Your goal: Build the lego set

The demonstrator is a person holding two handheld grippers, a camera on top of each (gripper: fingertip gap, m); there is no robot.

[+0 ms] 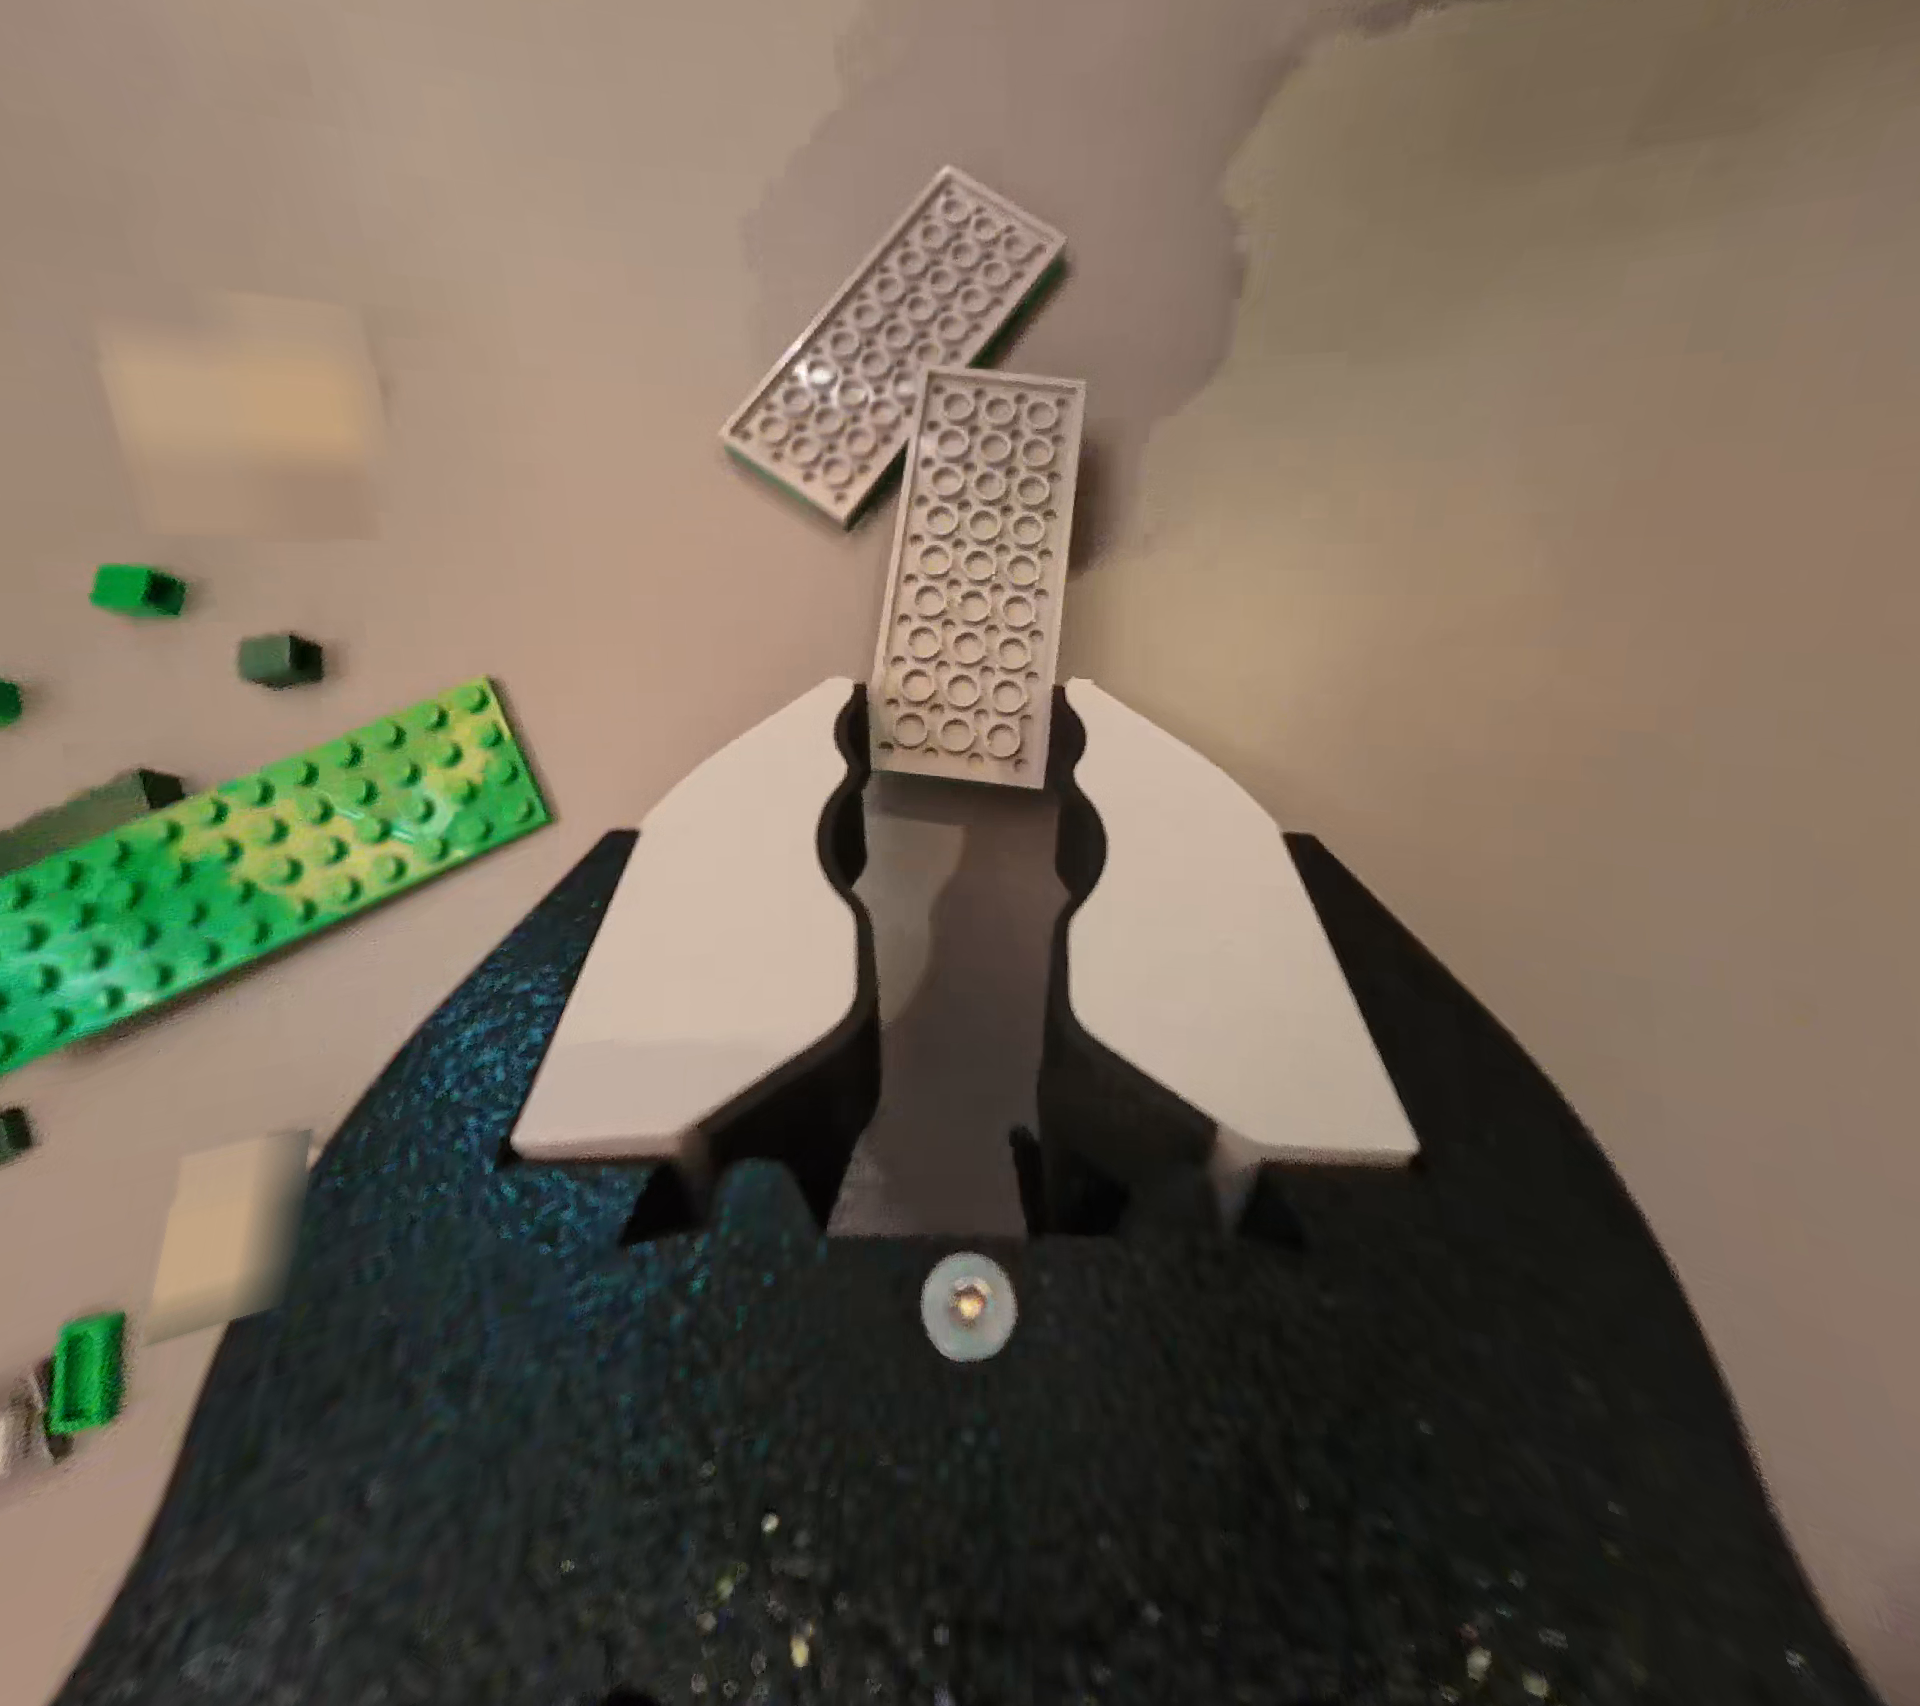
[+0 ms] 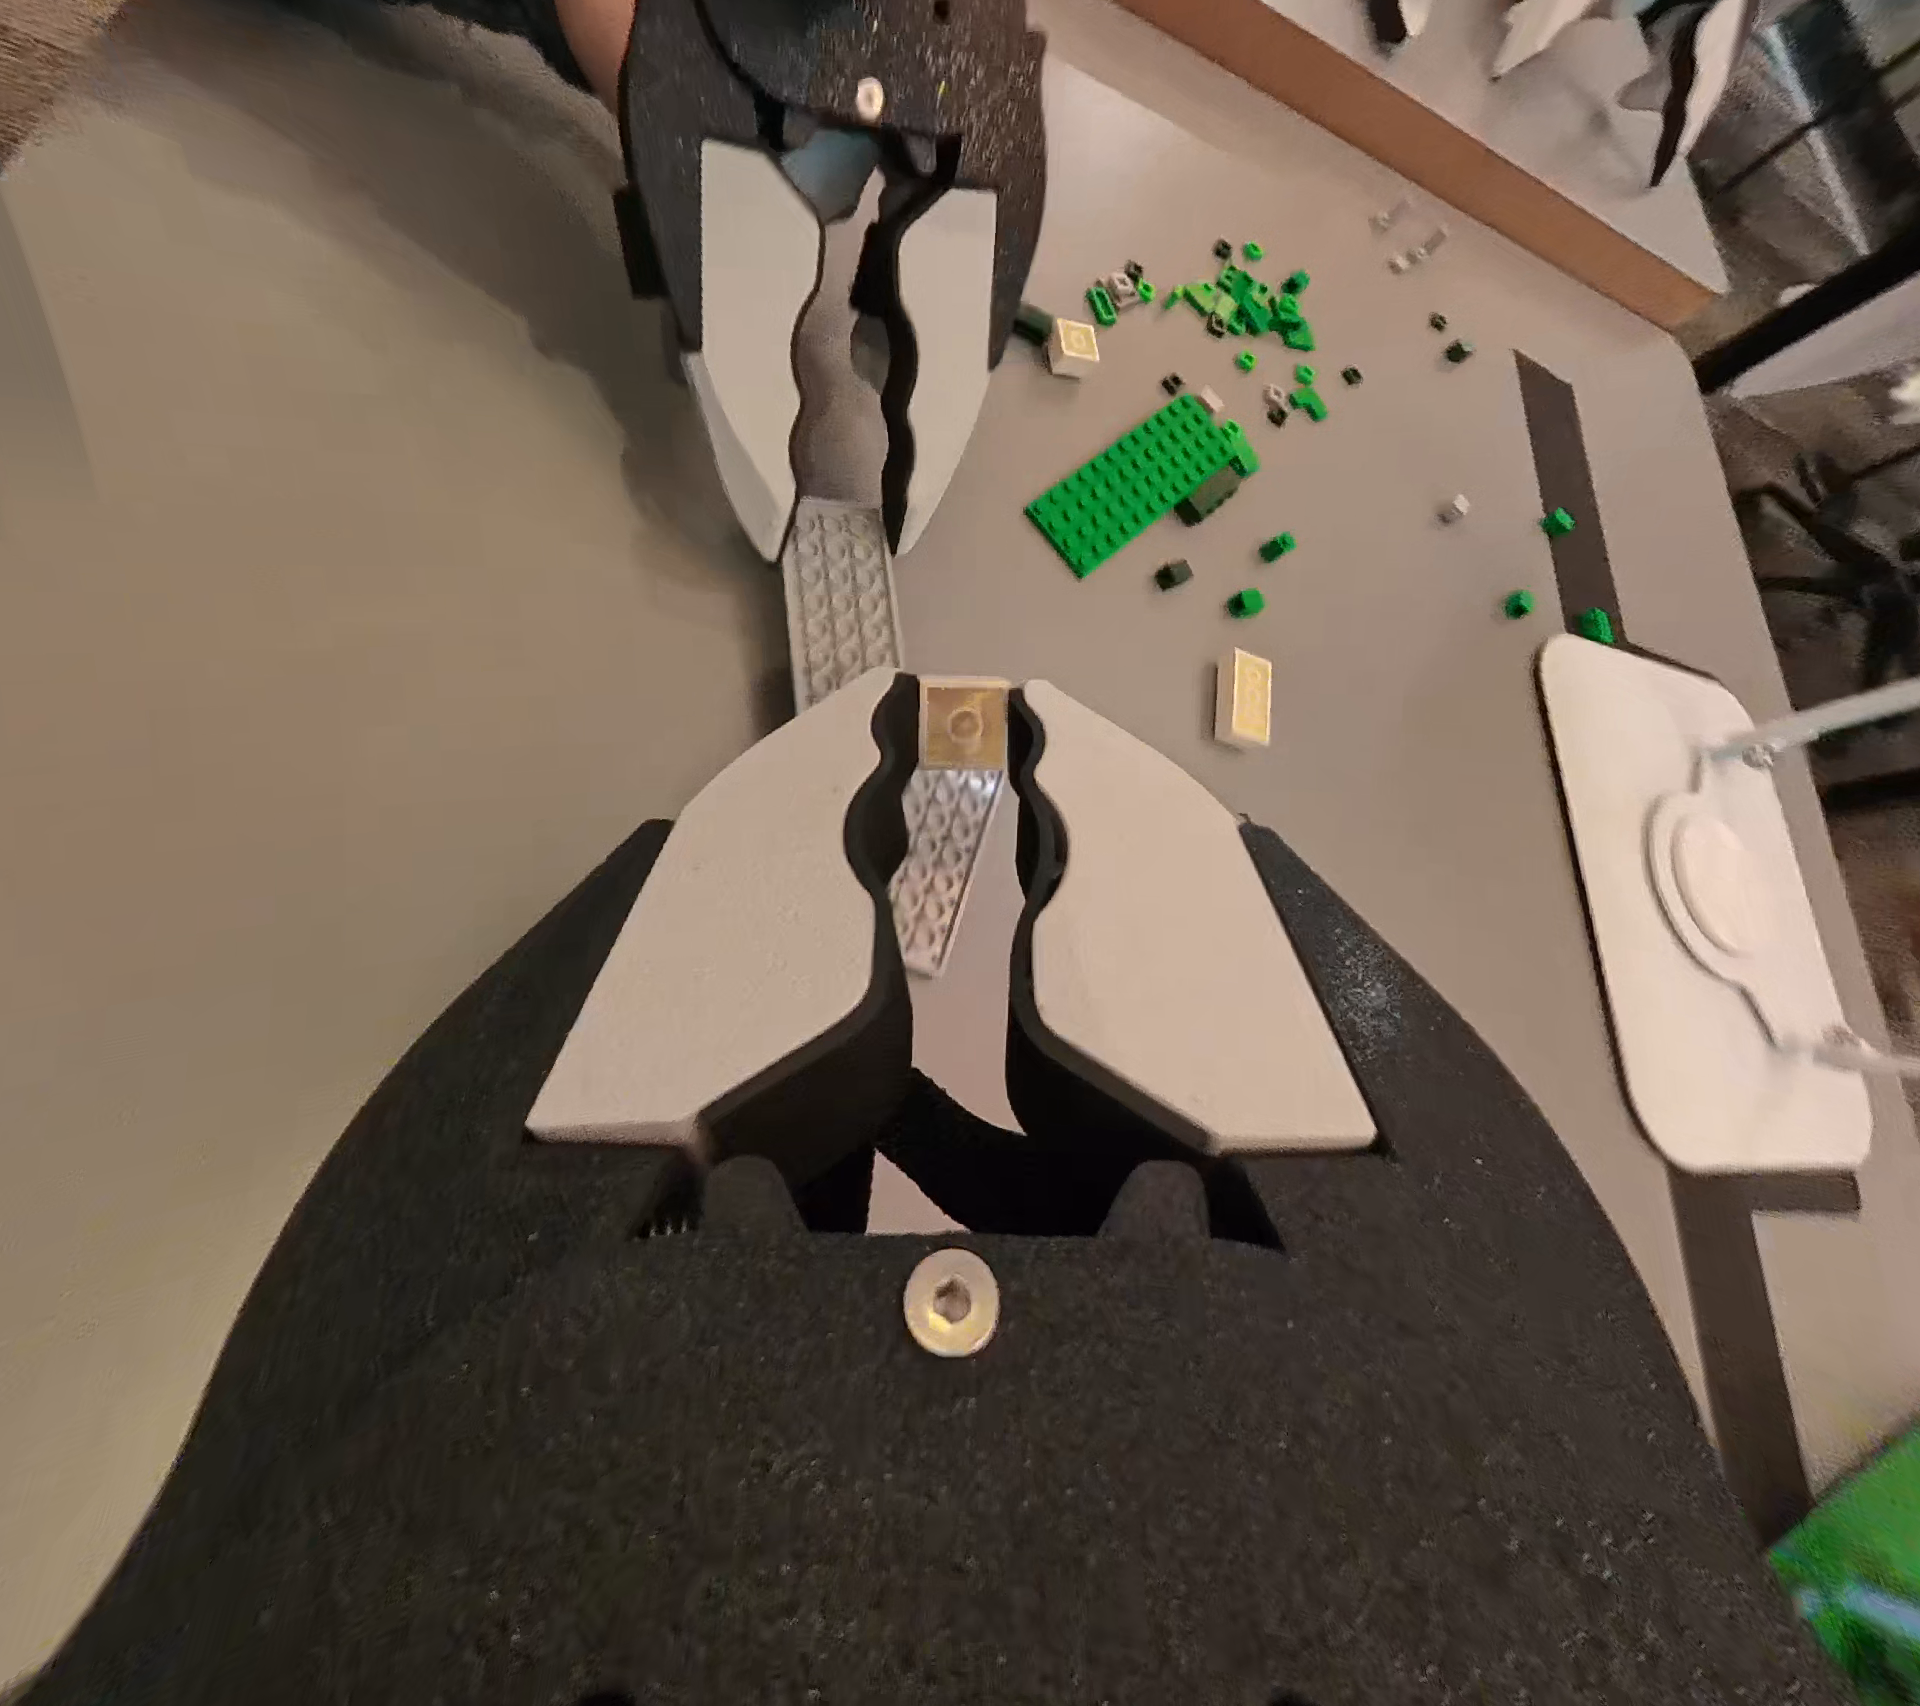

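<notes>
Up front, left claw (image 1: 961, 726) pinching grey plate (image 1: 982, 576); right claw (image 2: 961, 721) pinching white brick (image 2: 964, 724).

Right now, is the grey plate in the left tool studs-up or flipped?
Flipped. The grey plate shows its underside of round tube sockets to the left wrist view, with no studs visible. The left tool grips its near end by the long edges.

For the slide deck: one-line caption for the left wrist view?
Left jaws clamp one end of a grey stud plate, underside up, above a second grey plate; green baseplate and small green bricks at left.
</notes>
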